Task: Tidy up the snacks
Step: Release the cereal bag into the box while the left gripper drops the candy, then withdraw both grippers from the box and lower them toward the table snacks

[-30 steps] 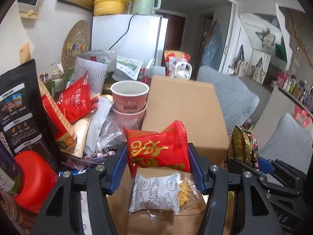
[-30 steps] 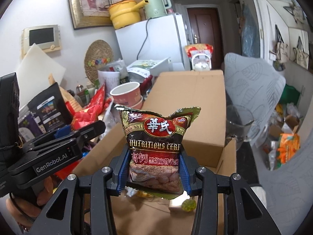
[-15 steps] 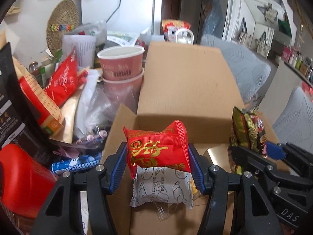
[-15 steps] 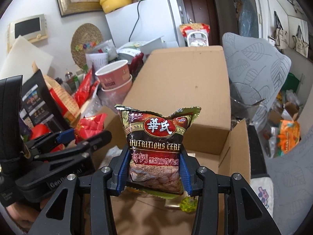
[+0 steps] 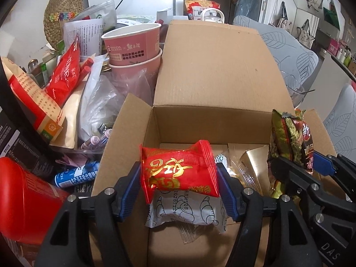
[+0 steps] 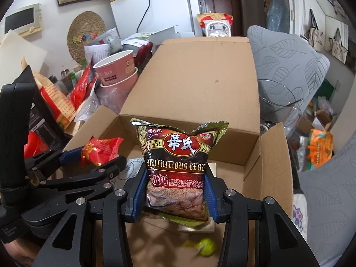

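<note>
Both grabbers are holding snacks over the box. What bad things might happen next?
1. The left gripper and right gripper hang close together above the cardboard box, so they might bump.
2. The red snack packet would likely land on the white croissant packet and squash it.
3. The tall cereal bag is pinched only low down, so it may tip or slip out.

We see a glossy red snack packet [image 5: 180, 173] with gold script, a dark maroon cereal bag [image 6: 178, 169] edged in green with white lettering, a white wrapper [image 5: 184, 211] printed with grey croissants, a plain brown cardboard box [image 5: 213, 66], and stacked pink paper cups [image 5: 133, 44].
</note>
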`<state>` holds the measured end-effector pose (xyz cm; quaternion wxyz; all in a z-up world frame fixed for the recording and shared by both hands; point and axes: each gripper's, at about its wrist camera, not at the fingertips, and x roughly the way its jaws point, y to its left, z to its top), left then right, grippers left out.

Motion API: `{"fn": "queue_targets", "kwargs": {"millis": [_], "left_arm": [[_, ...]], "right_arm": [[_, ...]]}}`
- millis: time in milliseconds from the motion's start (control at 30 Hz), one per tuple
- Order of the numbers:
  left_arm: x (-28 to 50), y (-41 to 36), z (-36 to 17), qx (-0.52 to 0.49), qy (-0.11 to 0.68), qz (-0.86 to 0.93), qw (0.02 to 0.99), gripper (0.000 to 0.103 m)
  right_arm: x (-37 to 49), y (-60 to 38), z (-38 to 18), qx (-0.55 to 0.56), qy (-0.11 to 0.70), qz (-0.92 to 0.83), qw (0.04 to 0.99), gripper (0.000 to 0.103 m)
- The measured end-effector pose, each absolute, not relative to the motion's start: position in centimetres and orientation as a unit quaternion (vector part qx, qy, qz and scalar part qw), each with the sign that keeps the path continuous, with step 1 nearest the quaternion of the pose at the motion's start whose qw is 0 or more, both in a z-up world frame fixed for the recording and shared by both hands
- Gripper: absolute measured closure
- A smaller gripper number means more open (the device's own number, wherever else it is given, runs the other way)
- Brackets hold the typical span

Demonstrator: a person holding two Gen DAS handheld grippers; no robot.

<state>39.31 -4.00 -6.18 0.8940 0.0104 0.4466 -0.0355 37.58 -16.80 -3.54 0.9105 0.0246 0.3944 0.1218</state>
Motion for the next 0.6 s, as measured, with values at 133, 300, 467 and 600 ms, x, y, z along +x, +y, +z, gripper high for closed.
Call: {"fn": "queue_targets", "kwargs": {"millis": [133,300,467,600], "left_arm": [[39.2,-4.0,-6.1,0.006,0.453,-0.033,0.891,0.038],[38.6,-4.5,-5.6,0.016,0.447,-0.027,0.894,0.031],[37.6,-5.0,-4.2,0.029,0.424,-0.019,0.905,0.031],[36.5,-4.9,-2.8,0.024,0.408,-0.02,0.912,0.031]], "right_arm": [[37.2,-17.1,-3.0,0.03,0.387,0.119,0.914,0.049],[36.3,-17.4,-1.9,0.033,0.367,0.121,0.922,0.047],[35.5,-17.6,-1.3,0.029,0.355,0.123,0.926,0.046],[34.7,-17.5,-0.8,0.024,0.349,0.125,0.928,0.046]]}}
